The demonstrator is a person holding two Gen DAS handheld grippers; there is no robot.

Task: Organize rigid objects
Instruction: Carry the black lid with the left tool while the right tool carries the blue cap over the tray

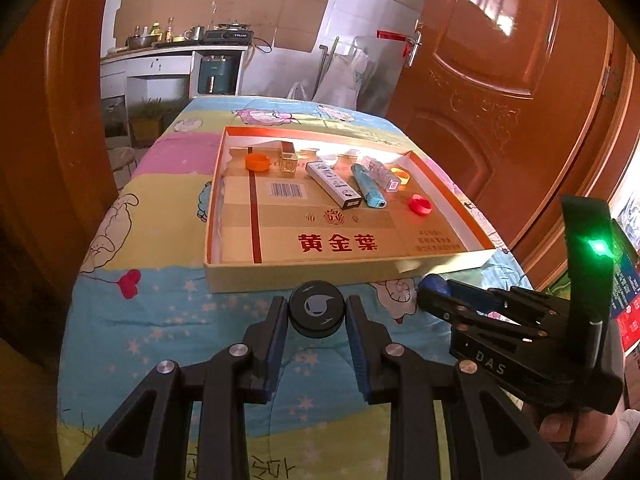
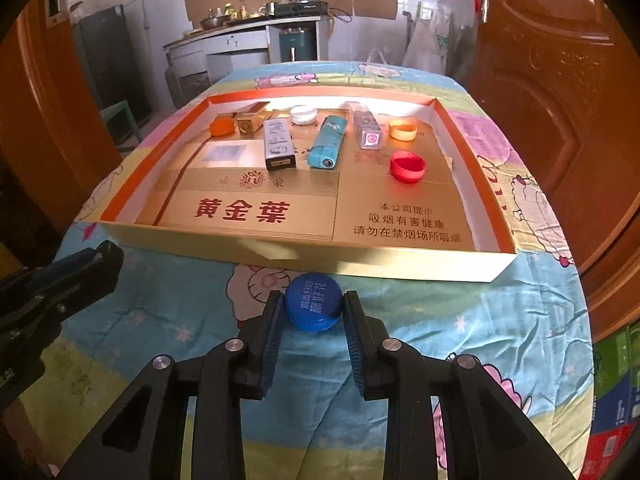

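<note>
My left gripper is shut on a black round cap, just in front of the near wall of the shallow cardboard tray. My right gripper is shut on a blue bottle cap, also just short of the tray's near wall. In the tray lie an orange cap, a gold box, a silver box, a white cap, a teal lighter, a clear box, a yellow ring cap and a red cap.
The tray sits on a table under a cartoon-print cloth. An open wooden door stands to the right. A kitchen counter with a stove is behind. Coloured boxes sit at the lower right of the table.
</note>
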